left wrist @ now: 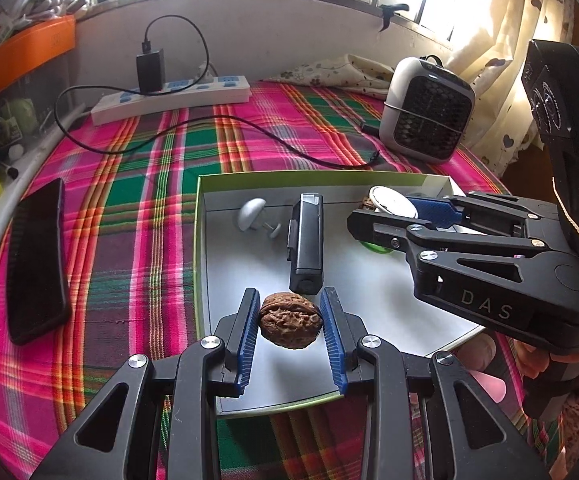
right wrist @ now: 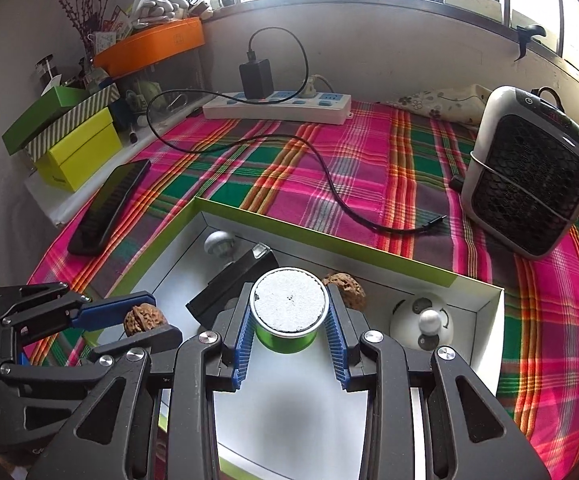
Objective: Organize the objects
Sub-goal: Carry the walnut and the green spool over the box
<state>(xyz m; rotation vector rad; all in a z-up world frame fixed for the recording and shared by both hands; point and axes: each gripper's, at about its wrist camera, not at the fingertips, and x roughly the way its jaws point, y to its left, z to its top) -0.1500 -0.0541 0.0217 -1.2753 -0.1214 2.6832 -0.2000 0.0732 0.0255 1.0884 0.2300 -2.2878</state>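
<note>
My left gripper [left wrist: 290, 322] is shut on a brown walnut [left wrist: 290, 325] and holds it over the near part of a shallow white box with a green rim [left wrist: 198, 216]. The walnut [right wrist: 145, 320] and the left gripper [right wrist: 150, 317] also show in the right wrist view. My right gripper [right wrist: 289, 322] is shut on a green tin with a white top [right wrist: 288, 305] over the box [right wrist: 321, 248]. In the box lie a black rectangular device [left wrist: 306, 240], a grey knob [left wrist: 251, 213], a second walnut [right wrist: 345, 286] and a white round gadget [right wrist: 423, 320].
A black phone [left wrist: 37, 260] lies left of the box on the plaid cloth. A white power strip [left wrist: 169, 98] with a charger and its black cable [left wrist: 249, 128] sits at the back. A small heater [left wrist: 427, 110] stands at the back right. Green boxes [right wrist: 77, 148] stack at far left.
</note>
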